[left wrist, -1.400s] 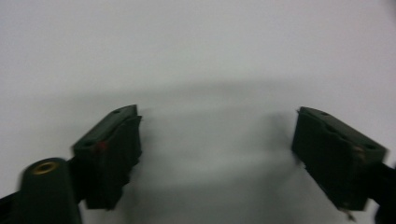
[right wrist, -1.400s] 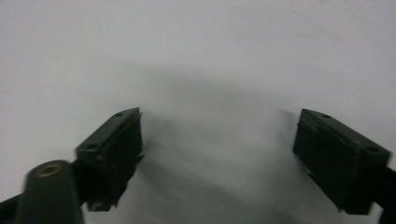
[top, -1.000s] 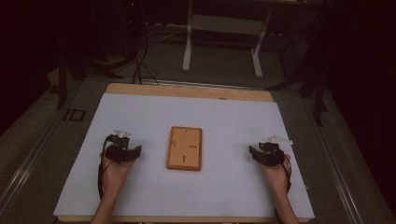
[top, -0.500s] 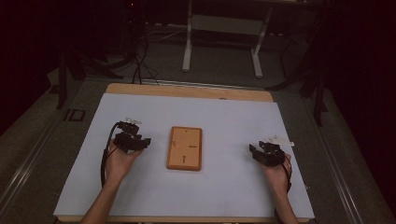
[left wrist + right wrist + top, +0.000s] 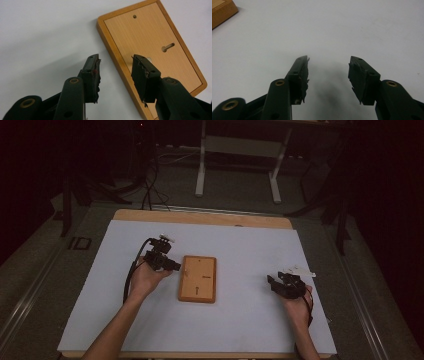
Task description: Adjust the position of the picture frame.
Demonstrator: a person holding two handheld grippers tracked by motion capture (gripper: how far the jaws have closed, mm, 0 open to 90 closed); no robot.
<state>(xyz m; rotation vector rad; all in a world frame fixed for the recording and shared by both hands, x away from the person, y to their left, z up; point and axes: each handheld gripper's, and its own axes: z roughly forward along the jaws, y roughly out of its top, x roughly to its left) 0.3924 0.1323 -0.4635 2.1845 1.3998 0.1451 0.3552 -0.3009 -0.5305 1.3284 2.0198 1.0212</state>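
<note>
One flat wooden board (image 5: 198, 278) lies mid-table on the white sheet (image 5: 240, 245), looks stiff, light and probably slick, so I'd pinch its raised long edge, which the left gripper (image 5: 115, 65) straddles with spread jaws, while the right gripper (image 5: 328, 67) gapes empty well off.

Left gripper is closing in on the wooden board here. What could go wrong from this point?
The wooden board lies flat on the white table cover, so the open left gripper, whose jaws straddle the board's long edge, may push it sideways rather than grip it. The right gripper rests well apart, too far to steady the board.
</note>
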